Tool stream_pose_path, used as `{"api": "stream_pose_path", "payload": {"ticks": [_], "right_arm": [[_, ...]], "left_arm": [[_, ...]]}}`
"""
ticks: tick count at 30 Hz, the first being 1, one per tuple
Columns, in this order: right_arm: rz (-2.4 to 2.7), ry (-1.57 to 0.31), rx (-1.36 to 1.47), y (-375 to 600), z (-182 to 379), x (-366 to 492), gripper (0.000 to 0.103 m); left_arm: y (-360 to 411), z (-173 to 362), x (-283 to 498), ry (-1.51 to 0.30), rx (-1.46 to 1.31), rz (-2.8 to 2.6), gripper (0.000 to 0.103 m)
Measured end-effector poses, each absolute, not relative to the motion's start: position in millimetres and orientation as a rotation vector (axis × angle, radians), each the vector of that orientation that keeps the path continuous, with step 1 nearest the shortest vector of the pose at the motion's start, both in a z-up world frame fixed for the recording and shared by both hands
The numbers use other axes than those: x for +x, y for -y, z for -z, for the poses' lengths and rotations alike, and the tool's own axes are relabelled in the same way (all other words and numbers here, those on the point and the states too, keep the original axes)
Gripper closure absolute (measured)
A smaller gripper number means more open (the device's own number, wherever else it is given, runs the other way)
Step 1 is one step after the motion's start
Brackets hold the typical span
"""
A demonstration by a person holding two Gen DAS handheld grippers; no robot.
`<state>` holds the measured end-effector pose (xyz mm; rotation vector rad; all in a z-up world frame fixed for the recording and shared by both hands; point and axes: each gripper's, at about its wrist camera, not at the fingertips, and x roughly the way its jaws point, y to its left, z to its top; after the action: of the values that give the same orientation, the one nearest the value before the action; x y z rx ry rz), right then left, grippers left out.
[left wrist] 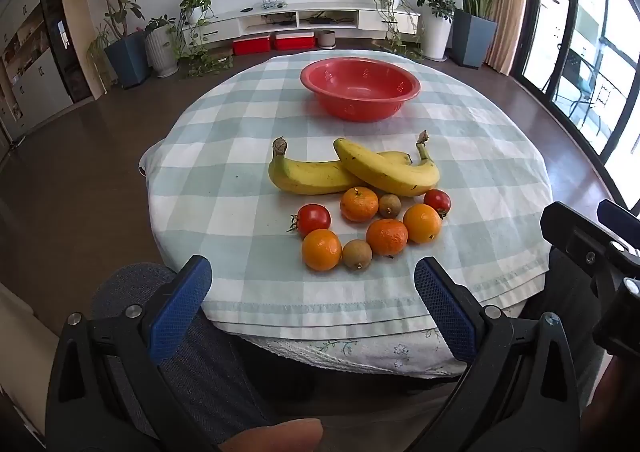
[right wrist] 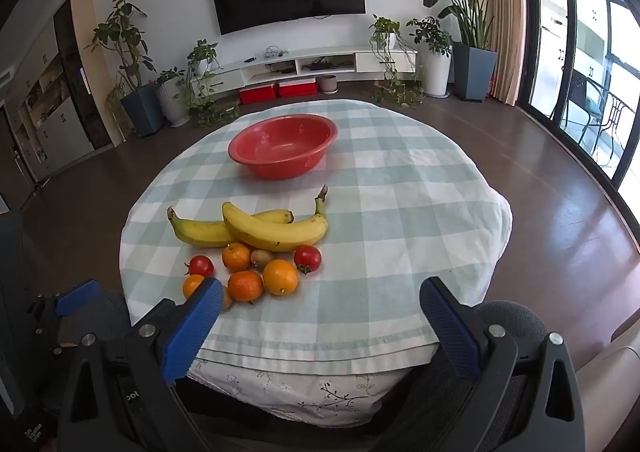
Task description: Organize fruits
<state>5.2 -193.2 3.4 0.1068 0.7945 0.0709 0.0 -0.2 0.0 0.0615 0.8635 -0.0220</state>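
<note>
Nearest, the left gripper (left wrist: 312,292) and right gripper (right wrist: 320,316) hang over the near edge of the table, both with jaws spread wide and nothing between them, tilted down toward the fruit, probably so either can drop onto a piece. Just beyond, on the checked tablecloth (left wrist: 460,156), the small fruit sits in a tight cluster: oranges (left wrist: 321,249), two tomatoes (left wrist: 314,218) and two brownish round fruits (left wrist: 357,254), several touching. Behind them two bananas (left wrist: 390,170) lie crossed, one resting over the other. Farther back stands the red bowl (left wrist: 360,86), empty, seemingly set there to receive the fruit, so nothing appears sorted yet
</note>
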Motion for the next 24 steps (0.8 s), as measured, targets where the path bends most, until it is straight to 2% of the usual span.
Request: {"api": "stream_pose_path", "payload": {"ticks": [24], "right_arm": [[-0.072, -0.824, 0.099, 191.5, 5.1, 7.0, 0.002]], "left_arm": [[-2.8, 6.8, 0.9, -0.874, 0.05, 0.028, 0.0]]}}
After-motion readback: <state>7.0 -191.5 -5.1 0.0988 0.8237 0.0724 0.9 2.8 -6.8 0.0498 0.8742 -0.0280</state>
